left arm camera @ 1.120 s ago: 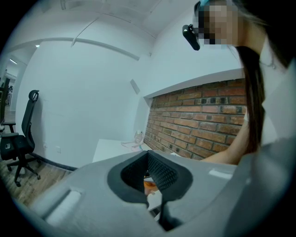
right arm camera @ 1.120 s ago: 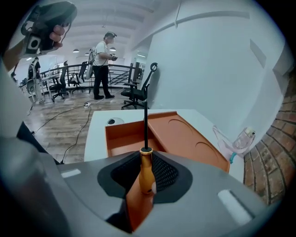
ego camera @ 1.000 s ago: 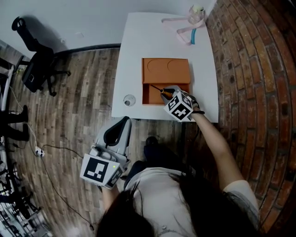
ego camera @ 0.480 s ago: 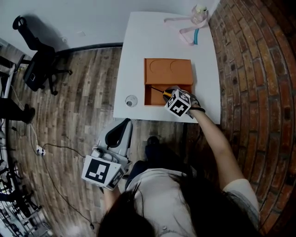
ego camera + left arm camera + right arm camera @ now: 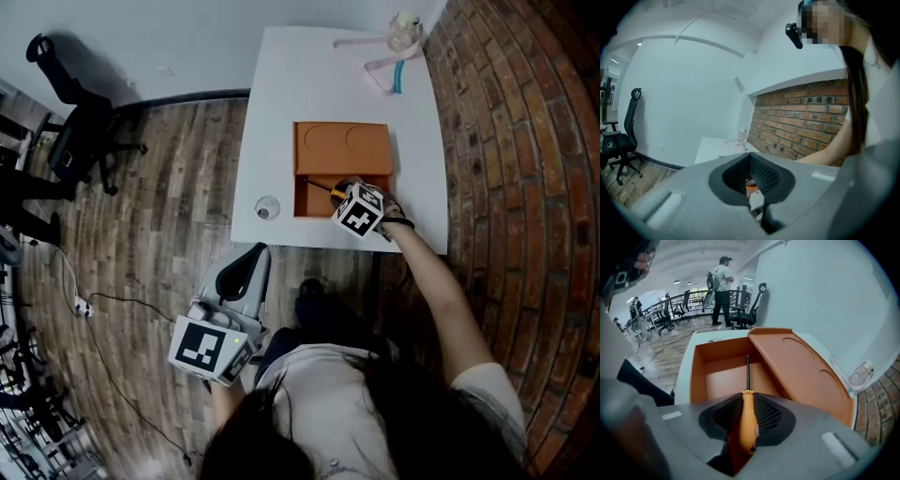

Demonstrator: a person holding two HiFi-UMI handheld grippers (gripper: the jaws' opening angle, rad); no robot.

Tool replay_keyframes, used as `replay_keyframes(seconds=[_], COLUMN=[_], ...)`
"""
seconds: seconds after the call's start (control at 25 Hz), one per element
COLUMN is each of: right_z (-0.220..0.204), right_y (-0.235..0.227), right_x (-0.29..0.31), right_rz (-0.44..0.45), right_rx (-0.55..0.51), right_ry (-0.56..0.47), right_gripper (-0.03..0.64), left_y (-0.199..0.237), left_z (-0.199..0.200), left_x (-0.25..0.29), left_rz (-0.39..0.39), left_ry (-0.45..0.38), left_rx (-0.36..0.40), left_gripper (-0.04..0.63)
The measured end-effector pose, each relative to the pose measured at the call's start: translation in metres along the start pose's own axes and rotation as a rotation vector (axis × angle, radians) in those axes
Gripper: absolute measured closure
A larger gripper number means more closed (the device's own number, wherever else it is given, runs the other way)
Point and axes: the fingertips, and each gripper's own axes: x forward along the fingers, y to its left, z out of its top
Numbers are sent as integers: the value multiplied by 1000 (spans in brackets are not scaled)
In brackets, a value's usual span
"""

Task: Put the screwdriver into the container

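An orange container (image 5: pixel 342 148) lies on the white table (image 5: pixel 281 94), with its open compartment (image 5: pixel 723 377) at the near side. My right gripper (image 5: pixel 345 194) is shut on the orange-handled screwdriver (image 5: pixel 749 428) at that compartment's near right edge. The black shaft points forward over the compartment's floor, and the handle (image 5: pixel 336 190) sits between the pads. My left gripper (image 5: pixel 249 259) hangs off the table, low by the person's lap, jaws together and holding nothing. In the left gripper view the left gripper (image 5: pixel 755 193) points toward the table.
A small round glass (image 5: pixel 267 206) stands near the table's front left edge. Pink ribbon and a small cup (image 5: pixel 400 26) lie at the far right corner. A brick wall (image 5: pixel 506 141) runs along the right. An office chair (image 5: pixel 75 131) stands on the wooden floor.
The right gripper has eased the screwdriver a little lower toward the open compartment, so less of the shaft shows. The left gripper has hardly moved.
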Motion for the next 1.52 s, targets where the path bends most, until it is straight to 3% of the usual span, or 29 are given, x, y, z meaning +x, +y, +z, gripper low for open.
replay_keyframes(seconds=[0.6,1.52], right_z=[4,13], right_y=[3,12], right_x=[-2,-67], right_rz=[4,-115], right_rx=[-6,159], right_ry=[20,-131], right_gripper=[523,535], left_y=[6,-23], left_z=[-3,4], left_x=[-13,-37], left_rz=[12,-52], left_ry=[13,-33], left_rx=[5,67], left_gripper=[594,594])
